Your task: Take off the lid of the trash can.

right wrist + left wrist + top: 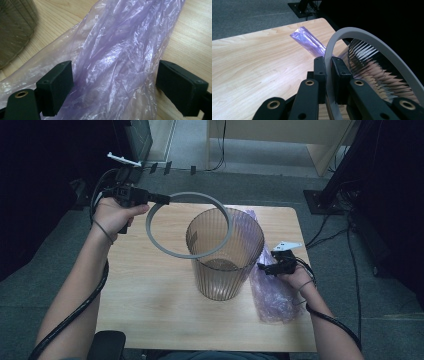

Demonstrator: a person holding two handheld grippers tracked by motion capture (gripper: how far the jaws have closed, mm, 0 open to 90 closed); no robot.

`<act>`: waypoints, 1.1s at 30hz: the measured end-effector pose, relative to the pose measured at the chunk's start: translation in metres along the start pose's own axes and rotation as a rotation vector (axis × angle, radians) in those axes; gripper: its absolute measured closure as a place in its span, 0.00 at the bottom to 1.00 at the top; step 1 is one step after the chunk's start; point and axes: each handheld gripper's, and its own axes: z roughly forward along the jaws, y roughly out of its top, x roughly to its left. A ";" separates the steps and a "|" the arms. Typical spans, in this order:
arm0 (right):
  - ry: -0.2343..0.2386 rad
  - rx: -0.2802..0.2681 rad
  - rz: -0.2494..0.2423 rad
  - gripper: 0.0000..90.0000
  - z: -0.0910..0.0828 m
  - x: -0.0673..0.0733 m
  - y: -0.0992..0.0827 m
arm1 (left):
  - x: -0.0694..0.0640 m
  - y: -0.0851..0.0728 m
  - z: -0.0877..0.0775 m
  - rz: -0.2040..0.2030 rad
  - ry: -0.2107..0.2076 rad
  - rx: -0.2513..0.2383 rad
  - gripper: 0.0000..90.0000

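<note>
A ribbed, see-through brown bin [224,252] stands upright on the wooden table [150,285]. My left gripper [162,198] is shut on a grey plastic ring [165,242], held in the air over the bin's left rim. In the left gripper view both pads clamp the ring [362,35] at its edge, my left gripper [329,67] in front of the bin's ribbed wall [372,65]. A crumpled purple plastic bag [272,292] lies to the right of the bin. My right gripper [113,82] hangs open just above the bag [115,50], a jaw on each side of it.
The table's right edge [305,285] runs close beside the bag. Grey carpet with cables [330,227] and black stands surrounds the table. The bin's base [15,27] sits to the upper left in the right gripper view.
</note>
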 end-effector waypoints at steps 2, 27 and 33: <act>-0.005 -0.001 -0.006 0.15 0.001 0.001 0.000 | 0.001 -0.001 -0.002 -0.004 0.004 0.002 0.92; -0.005 -0.002 -0.005 0.15 0.001 0.001 0.000 | 0.021 -0.018 -0.036 -0.053 0.040 -0.020 0.92; -0.006 -0.002 -0.004 0.15 0.001 0.001 0.000 | 0.027 -0.023 -0.043 -0.066 0.058 -0.028 0.92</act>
